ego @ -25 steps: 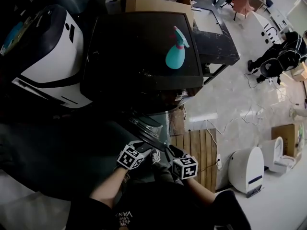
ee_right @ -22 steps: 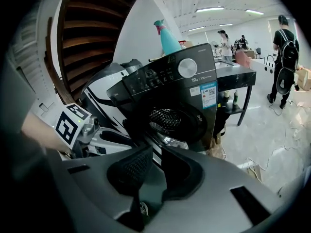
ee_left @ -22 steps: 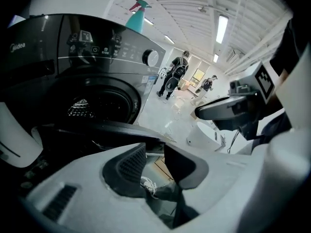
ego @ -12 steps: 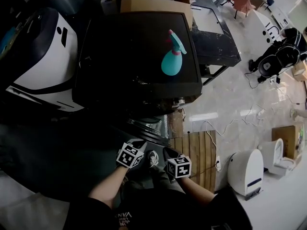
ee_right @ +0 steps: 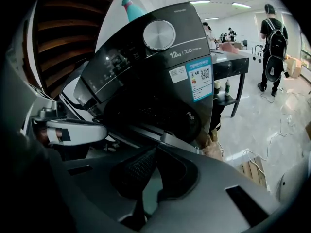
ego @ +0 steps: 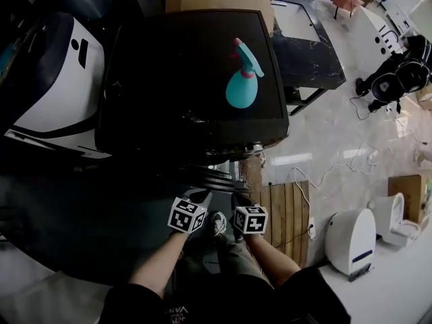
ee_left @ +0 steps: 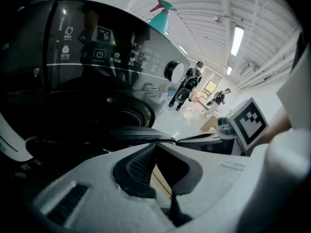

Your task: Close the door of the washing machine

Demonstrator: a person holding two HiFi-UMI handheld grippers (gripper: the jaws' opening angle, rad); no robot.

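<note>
The black washing machine (ego: pixel 182 79) fills the middle of the head view, with a teal spray bottle (ego: pixel 241 79) standing on its top. Its door (ego: pixel 214 178) hangs open at the front, below the control panel (ee_right: pixel 146 52). My left gripper (ego: pixel 200 196) and right gripper (ego: pixel 237 198) sit side by side just in front of the door's edge (ee_right: pixel 167 137), both pointing at it. Each is shut with nothing between its jaws. In the left gripper view the left gripper (ee_left: pixel 155 142) points toward the dark drum opening (ee_left: pixel 124 116). I cannot tell whether either tip touches the door.
A white machine (ego: pixel 61 79) stands to the left, a cardboard box (ego: pixel 216 2) behind. A dark table (ego: pixel 307 52) is at the right. On the floor lie a wooden pallet (ego: pixel 283 214), cables (ego: pixel 324 174) and a white appliance (ego: pixel 351 238). A person in black (ee_right: pixel 271 38) stands far right.
Both grippers have moved up the head view toward the door, the right one more, and their marker cubes now sit closer together. The door looks unmoved.
</note>
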